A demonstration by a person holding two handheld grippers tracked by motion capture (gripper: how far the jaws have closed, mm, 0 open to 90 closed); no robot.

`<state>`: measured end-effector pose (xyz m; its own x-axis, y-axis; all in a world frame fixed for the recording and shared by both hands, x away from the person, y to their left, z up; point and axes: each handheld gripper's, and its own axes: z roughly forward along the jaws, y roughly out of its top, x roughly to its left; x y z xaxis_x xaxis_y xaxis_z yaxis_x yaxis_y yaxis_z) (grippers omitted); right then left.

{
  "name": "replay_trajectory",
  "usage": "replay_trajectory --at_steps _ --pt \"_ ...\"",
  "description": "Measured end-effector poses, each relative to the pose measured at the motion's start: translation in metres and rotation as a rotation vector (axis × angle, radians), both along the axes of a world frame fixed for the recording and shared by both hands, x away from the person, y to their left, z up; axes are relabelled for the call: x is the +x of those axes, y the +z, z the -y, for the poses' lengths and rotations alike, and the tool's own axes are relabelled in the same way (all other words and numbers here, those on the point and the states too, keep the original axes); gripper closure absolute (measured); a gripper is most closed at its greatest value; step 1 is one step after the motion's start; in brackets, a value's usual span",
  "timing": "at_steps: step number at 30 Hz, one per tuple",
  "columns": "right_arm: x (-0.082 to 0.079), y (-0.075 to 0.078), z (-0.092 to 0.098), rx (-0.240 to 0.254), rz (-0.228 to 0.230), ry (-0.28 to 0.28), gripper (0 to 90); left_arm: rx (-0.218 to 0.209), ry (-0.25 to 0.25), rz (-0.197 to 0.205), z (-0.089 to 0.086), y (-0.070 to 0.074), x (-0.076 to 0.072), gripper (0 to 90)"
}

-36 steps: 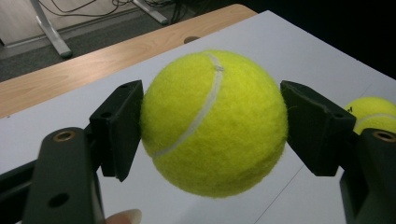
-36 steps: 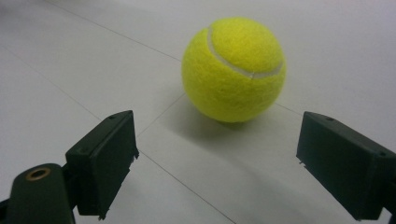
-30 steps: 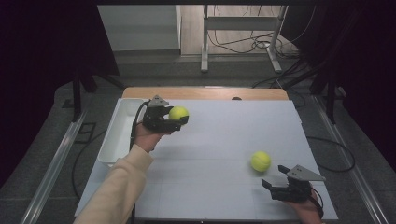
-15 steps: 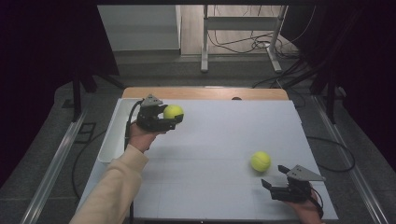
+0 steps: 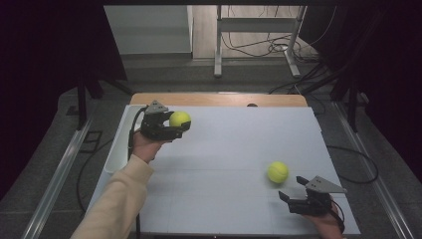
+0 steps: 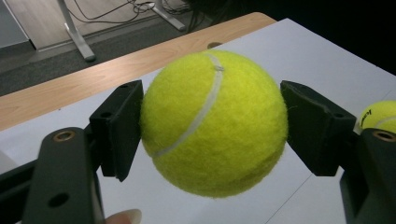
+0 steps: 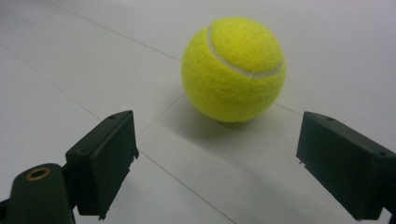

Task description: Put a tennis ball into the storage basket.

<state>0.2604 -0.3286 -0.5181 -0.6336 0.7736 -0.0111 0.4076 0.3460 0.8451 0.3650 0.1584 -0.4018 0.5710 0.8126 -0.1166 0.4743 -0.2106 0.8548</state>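
At the table's (image 5: pixel 224 199) left, beside a white bin (image 5: pixel 118 149), the left gripper (image 5: pixel 180 127) pinches a tennis ball (image 5: pixel 179 119) held above the surface. At right, a second ball (image 5: pixel 277 172) lies before the right gripper (image 5: pixel 291 189), jaws spread.

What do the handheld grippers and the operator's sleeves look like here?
Both are black two-jaw tools. The left gripper and right gripper each carry a grey three-cornered plate on top. The rectangular black pads sit on arms with brass-ringed holes. A black cable trails from the left one. The left forearm wears a cream long sleeve.
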Motion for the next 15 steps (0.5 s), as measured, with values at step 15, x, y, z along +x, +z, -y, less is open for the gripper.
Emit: replay_trajectory --at_steps 15 --pt "0.000 0.000 0.000 -0.002 0.001 -0.004 12.8 0.000 0.032 0.001 -0.016 0.001 -0.002 26.3"
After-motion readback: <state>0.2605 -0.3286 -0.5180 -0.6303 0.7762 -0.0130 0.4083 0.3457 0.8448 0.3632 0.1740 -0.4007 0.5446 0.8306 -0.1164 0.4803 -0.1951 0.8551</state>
